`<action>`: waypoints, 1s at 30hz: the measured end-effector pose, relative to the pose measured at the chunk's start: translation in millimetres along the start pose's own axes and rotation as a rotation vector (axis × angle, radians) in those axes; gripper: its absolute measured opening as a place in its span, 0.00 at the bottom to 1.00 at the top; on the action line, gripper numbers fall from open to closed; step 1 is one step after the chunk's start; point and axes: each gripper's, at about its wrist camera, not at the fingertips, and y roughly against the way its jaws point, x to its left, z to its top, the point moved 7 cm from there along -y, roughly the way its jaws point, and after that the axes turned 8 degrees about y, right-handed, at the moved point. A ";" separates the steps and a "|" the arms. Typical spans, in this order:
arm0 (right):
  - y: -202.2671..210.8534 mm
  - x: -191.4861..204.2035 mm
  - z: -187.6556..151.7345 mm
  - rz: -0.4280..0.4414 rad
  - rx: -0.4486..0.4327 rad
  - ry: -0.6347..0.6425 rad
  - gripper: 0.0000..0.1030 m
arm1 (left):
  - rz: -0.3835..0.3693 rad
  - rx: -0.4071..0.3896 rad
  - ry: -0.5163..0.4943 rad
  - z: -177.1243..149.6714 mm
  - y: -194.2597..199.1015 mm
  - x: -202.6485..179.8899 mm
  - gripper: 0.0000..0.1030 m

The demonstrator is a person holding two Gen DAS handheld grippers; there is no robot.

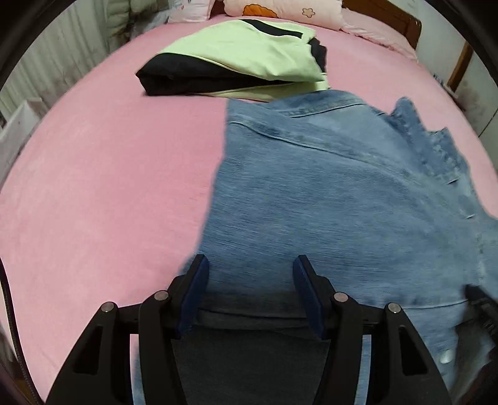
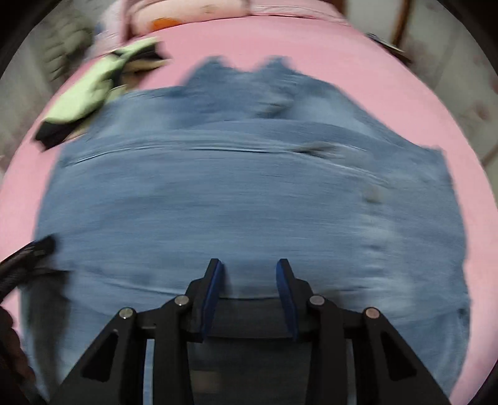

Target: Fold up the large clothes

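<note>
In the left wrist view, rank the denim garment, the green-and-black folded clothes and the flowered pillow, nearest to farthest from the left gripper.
1. Denim garment, between the left gripper fingers.
2. Green-and-black folded clothes, mid-bed.
3. Flowered pillow, at the headboard.

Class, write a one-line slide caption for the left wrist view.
Open left hand-held gripper over a blue denim jacket on the pink bedsheet, folded green-and-black garment beyond.

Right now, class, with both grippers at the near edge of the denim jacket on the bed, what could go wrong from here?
1. Both the left gripper and right gripper stand open over the denim jacket, so a lift may catch only one layer or slip.
2. The jacket's collar end lies close to the folded green and black garment; a push forward may disturb that pile.
3. The far edge looks bunched, so creases may get folded in.
</note>
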 end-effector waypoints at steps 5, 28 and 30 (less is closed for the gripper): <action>8.6 -47.4 -14.5 0.176 0.027 -0.091 0.00 | -0.008 0.027 -0.024 1.1 1.9 -0.3 0.55; 176.1 -87.4 -23.1 0.269 -0.041 -0.125 0.25 | -0.206 -0.023 0.006 -11.6 217.7 -37.0 0.83; 189.9 -89.3 -23.7 0.268 -0.056 -0.111 0.25 | -0.205 -0.033 -0.008 -14.4 233.0 -36.9 0.84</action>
